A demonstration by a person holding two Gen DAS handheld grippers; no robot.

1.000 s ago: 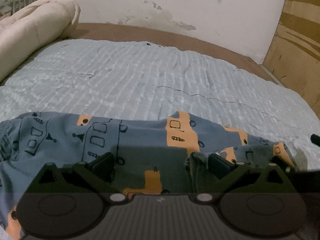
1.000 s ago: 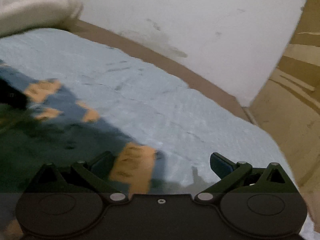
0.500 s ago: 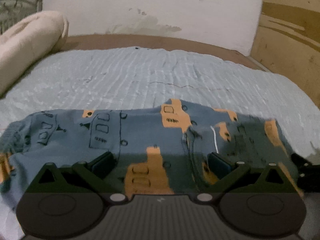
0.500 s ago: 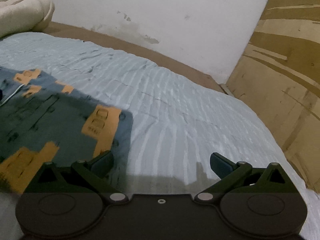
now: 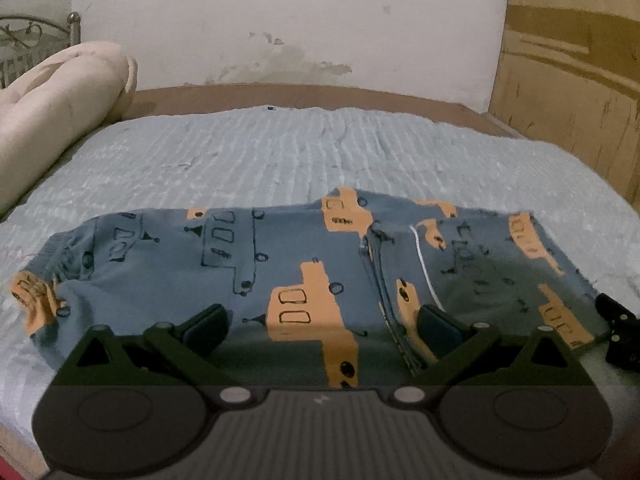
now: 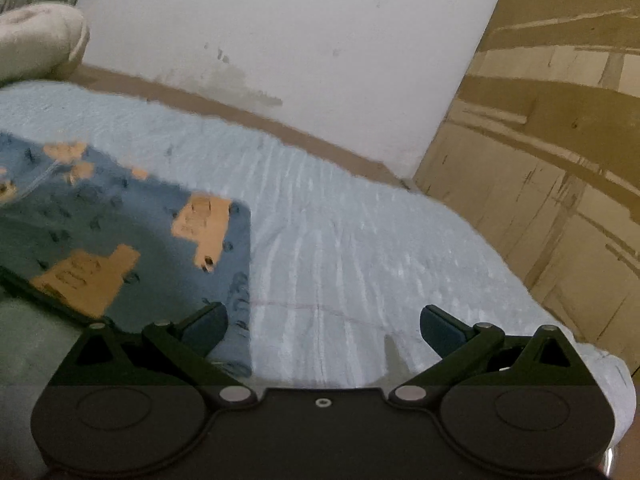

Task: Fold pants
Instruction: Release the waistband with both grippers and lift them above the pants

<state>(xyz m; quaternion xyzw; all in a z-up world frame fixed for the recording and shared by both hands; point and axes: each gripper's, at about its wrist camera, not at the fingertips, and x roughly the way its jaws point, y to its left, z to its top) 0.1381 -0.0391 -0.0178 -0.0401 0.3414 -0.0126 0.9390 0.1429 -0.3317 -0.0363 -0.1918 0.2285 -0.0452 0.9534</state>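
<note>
Blue pants (image 5: 280, 264) with orange vehicle prints lie folded in a flat band across the light blue bedspread (image 5: 280, 152). A white drawstring (image 5: 424, 264) shows right of centre. My left gripper (image 5: 322, 326) is open and empty, hovering above the near edge of the pants. My right gripper (image 6: 324, 330) is open and empty above the bedspread (image 6: 360, 240), at the right end of the pants (image 6: 120, 240). The tip of the right gripper shows at the right edge of the left wrist view (image 5: 618, 330).
A rolled cream blanket (image 5: 56, 108) lies at the far left of the bed. A brown bed frame (image 5: 320, 94) runs along a white wall. A wooden panel (image 5: 572, 60) stands at the right side.
Both grippers have pulled back and risen from the pants, so more of the folded garment shows. The right view has swung to the right over the bedspread.
</note>
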